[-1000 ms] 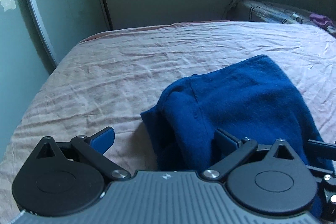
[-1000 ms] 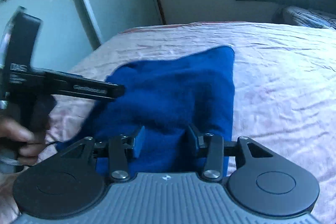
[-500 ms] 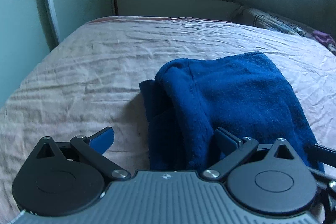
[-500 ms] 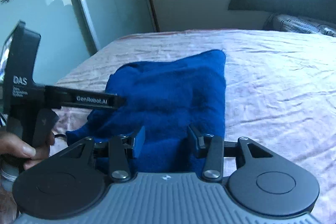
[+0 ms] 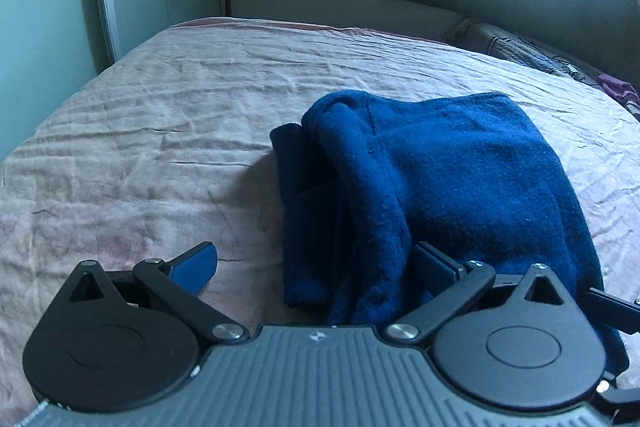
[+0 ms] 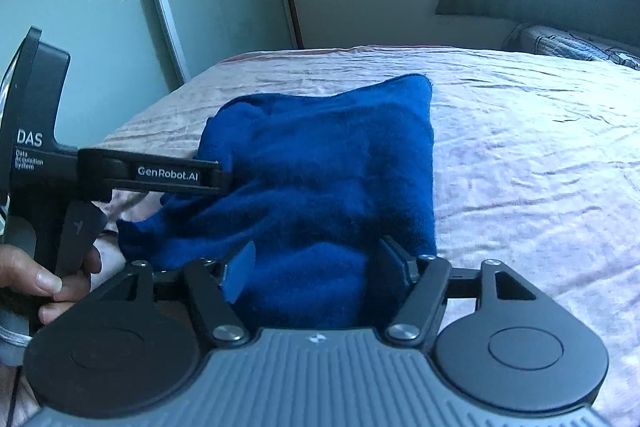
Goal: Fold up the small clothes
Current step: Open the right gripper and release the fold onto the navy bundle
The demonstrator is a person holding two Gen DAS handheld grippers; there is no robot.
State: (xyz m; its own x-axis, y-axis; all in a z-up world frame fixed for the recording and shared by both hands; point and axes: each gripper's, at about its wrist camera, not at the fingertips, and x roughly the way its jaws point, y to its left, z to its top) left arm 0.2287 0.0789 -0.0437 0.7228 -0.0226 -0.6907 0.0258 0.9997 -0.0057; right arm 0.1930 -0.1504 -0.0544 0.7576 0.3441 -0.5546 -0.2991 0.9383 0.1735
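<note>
Here, one blue garment (image 5: 452, 179), two spread hand-held grippers.

Open bed left and right of the cloth

Wrinkled pink bedsheet (image 5: 140, 147) lies bare on both sides of the folded dark-blue fleece garment (image 5: 448, 179); the black left gripper (image 6: 218, 177) blocks its left edge, quilted pillow (image 6: 568, 45) far right.
</note>
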